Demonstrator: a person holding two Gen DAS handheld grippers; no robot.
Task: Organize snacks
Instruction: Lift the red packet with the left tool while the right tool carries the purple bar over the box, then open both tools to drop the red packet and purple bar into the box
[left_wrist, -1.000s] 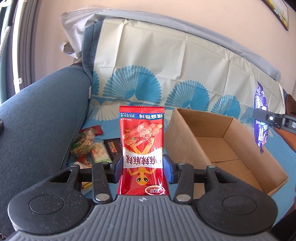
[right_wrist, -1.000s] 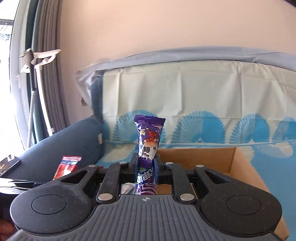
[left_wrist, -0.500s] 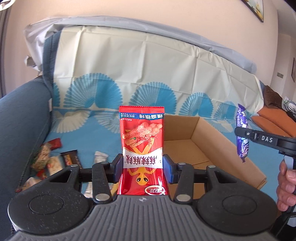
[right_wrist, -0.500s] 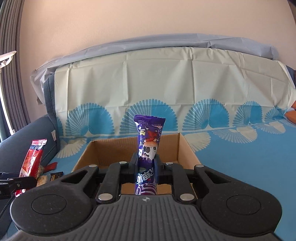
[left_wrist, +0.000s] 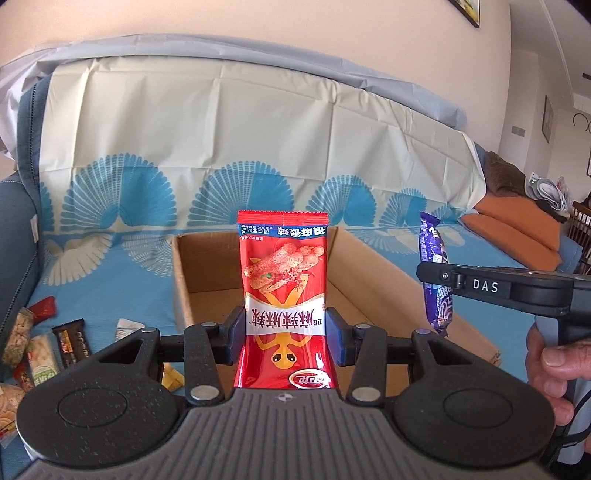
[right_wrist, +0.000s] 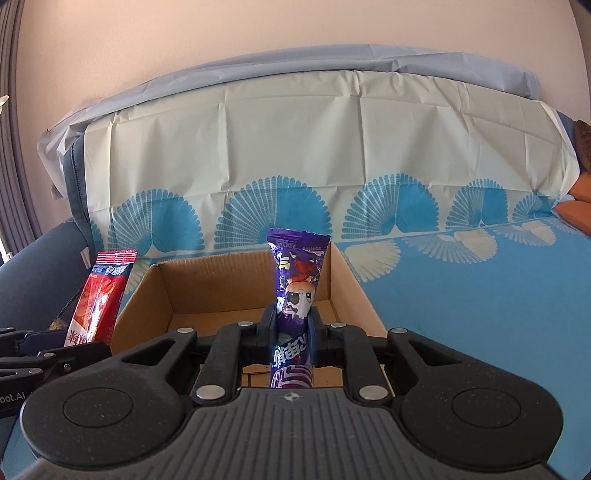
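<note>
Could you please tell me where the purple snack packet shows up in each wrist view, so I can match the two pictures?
Left wrist view: the purple snack packet is at the right, upright, clamped in the right gripper.
Right wrist view: the same packet stands at centre, between that gripper's fingers.
Shared landmark: the cardboard box on the blue patterned cover, behind the packet in both views.

Black speckled left gripper (left_wrist: 285, 334) (silver screws), ribbed grey base, "DAS"-marked right gripper (left_wrist: 436, 275)
</note>
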